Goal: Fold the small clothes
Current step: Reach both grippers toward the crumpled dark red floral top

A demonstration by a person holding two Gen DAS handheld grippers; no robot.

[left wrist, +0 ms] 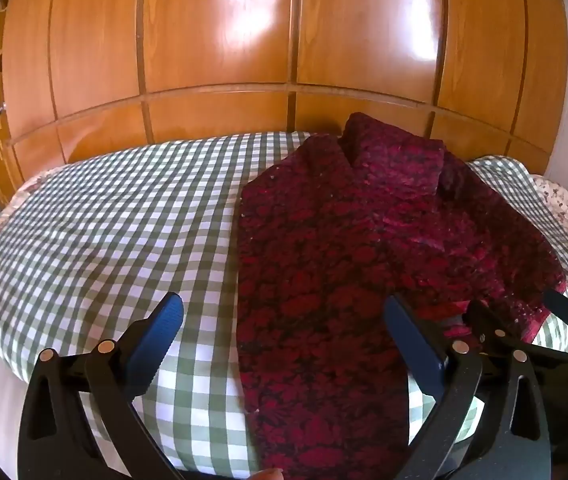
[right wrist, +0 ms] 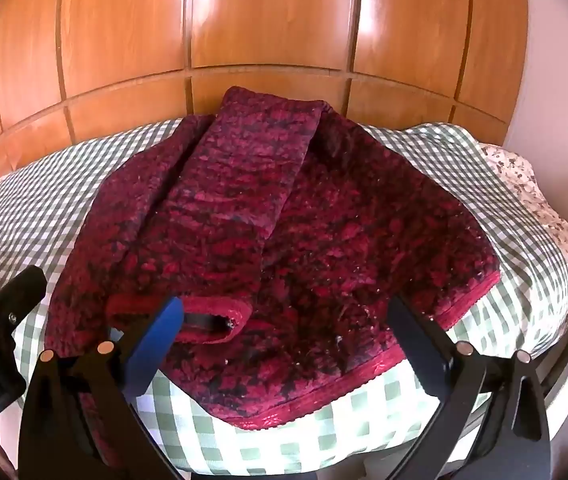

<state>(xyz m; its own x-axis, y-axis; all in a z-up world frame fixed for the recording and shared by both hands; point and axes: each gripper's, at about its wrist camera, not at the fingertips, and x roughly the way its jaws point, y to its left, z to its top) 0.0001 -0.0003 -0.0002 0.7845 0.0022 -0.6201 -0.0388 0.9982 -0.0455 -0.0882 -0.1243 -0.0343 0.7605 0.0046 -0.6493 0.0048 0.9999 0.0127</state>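
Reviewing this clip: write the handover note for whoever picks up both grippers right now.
Left gripper: jaws open, empty, above the sweater's left edge.
Right gripper: jaws open, empty, above the hem.
Red knit sweater lies on the checked bedcover.
Done: one sleeve folded across the body.
Left: the sleeve running toward the near edge looks unfolded; fold it in, then fold the body.

Left of the red knitted sweater point(left wrist: 324, 248), the checked bedcover point(left wrist: 104, 216) lies bare and passable; the wooden wardrobe point(left wrist: 220, 40) closes off the far side.
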